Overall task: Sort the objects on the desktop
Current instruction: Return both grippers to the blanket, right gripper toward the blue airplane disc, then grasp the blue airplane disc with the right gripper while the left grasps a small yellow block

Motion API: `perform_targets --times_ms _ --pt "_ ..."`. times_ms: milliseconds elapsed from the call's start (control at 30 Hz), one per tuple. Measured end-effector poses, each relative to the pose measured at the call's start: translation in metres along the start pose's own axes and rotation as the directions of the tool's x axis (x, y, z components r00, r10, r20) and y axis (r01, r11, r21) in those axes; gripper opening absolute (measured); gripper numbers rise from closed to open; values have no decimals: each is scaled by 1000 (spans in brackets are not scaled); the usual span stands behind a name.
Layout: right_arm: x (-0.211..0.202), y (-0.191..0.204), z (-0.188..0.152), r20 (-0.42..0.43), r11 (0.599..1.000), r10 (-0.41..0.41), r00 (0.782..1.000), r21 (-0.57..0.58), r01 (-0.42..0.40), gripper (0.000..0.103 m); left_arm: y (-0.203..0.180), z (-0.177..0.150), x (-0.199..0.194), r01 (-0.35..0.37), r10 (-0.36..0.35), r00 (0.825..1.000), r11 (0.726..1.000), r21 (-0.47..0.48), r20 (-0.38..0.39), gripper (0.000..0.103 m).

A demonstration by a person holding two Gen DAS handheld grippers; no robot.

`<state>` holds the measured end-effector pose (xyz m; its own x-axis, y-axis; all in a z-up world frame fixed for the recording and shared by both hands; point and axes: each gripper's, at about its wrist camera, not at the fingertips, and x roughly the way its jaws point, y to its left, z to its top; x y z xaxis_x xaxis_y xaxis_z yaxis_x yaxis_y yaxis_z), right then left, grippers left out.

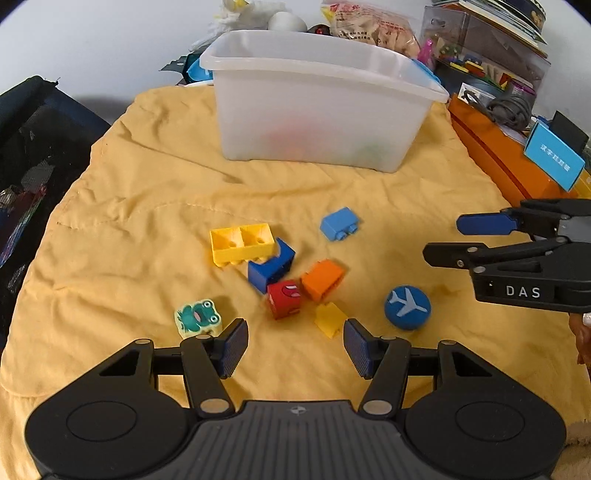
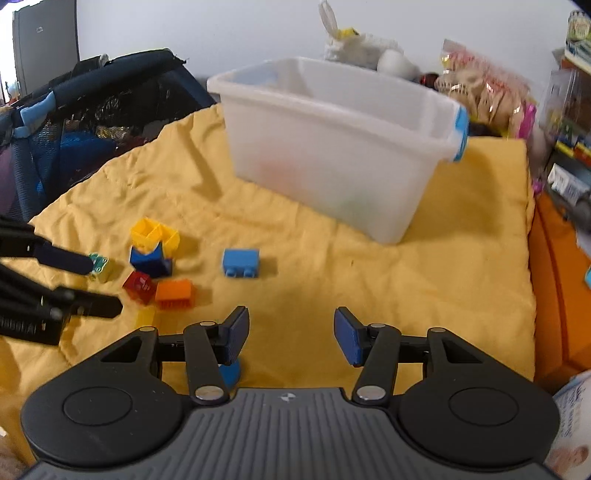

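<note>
Nearest, the left gripper (image 1: 295, 345) hangs over the yellow cloth (image 1: 147, 206) with its jaws spread wide and nothing between them. Just ahead of its pads lie a frog-printed block (image 1: 198, 318) to the left and a small yellow brick (image 1: 330, 319) to the right. The right gripper (image 2: 290, 335) is likewise released and empty — a blue round piece with a white plane (image 1: 407, 307) sits on the cloth under its left finger.

A little farther on, the loose toys cluster together: a red block (image 1: 284, 299), an orange brick (image 1: 322, 278), a dark blue brick (image 1: 271, 268) touching a larger yellow brick (image 1: 242, 243) lying hollow side up. A light blue brick (image 1: 339, 223) lies apart from them, beyond the cluster.

At the far side of the cloth stands the translucent white bin (image 1: 317, 107) — faint coloured shapes show through its wall. Behind it sits clutter: a white plush toy (image 2: 364, 48) and a bag of snacks (image 1: 373, 26).
</note>
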<state>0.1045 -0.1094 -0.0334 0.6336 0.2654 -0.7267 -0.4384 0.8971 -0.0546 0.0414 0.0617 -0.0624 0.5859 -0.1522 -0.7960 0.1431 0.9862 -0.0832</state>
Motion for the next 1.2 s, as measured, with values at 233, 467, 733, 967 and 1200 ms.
perform_targets --times_ms 233,467,733,967,1200 --pt "-3 11 -7 -11 999 11 1000 -36 -11 58 -4 -7 -2 -4 4 1000 1000 3 1 61" --pt "5 24 -17 -50 996 -1 999 -88 -3 58 1 -15 4 -13 13 1000 1000 -9 -26 61" --pt "10 30 -19 -80 996 15 997 -90 -23 59 6 -16 7 -13 12 999 1000 -18 -35 61" --pt "12 32 -18 -82 996 13 997 -85 -20 61 8 -19 12 -14 13 998 1000 -12 -60 61" --pt "13 33 -19 -86 996 15 996 -86 -23 60 8 -21 14 -12 13 998 1000 17 -63 61"
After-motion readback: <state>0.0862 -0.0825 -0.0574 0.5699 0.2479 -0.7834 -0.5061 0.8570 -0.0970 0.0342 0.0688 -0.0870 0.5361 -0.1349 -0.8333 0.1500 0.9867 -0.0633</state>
